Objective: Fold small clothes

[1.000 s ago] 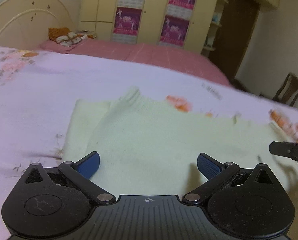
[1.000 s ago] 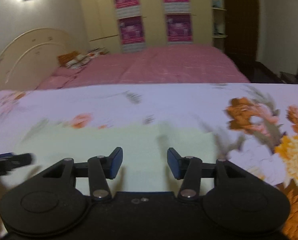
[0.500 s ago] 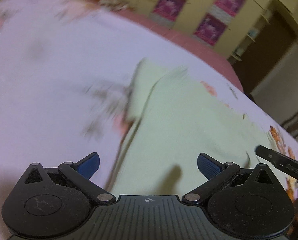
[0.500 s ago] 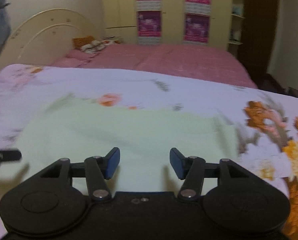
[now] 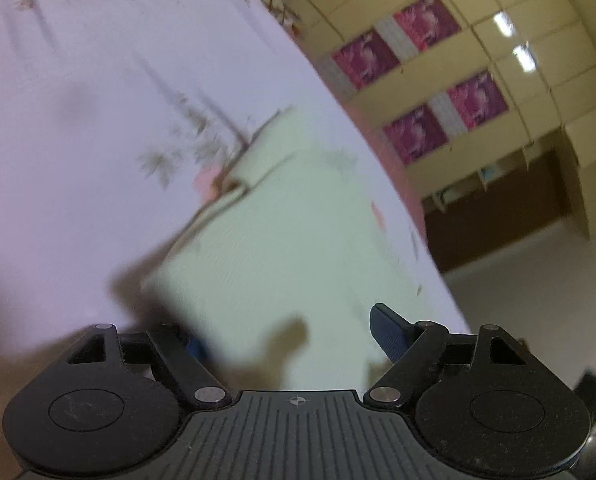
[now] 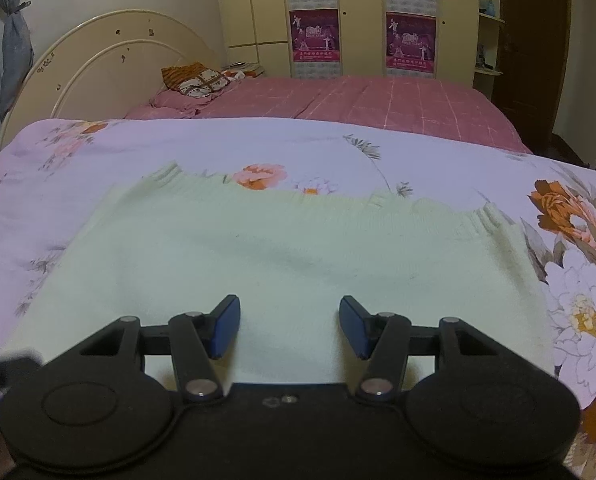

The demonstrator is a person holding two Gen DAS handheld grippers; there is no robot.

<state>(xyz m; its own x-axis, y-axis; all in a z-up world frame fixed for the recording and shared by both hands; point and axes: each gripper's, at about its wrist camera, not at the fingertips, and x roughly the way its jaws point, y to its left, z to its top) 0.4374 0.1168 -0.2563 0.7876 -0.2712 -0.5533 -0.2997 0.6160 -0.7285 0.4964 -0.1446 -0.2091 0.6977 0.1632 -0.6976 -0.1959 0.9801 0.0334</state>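
Across the room we see a pink bed (image 6: 377, 100) with a curved cream headboard (image 6: 110, 60), and behind it a pale yellow wardrobe (image 6: 361, 16) hung with purple posters (image 6: 313, 36). Nearer to us lies a lilac flowered bedsheet (image 6: 218, 144), and spread flat on it is the task's garment, a pale green sweater (image 6: 282, 256), its ribbed edge running along the far side and a sleeve folded at its left end (image 5: 258, 152). Our right gripper (image 6: 289, 326) hangs just above the near edge of the sweater, its blue pads (image 6: 226, 326) apart with only flat cloth under the gap, nothing pinched. Our left gripper (image 5: 286, 334), rolled sideways at the sweater's left end, is closing; the near edge of the sweater lies between its jaws, partly covering the left pad, but we cannot tell if the pads press on it yet.
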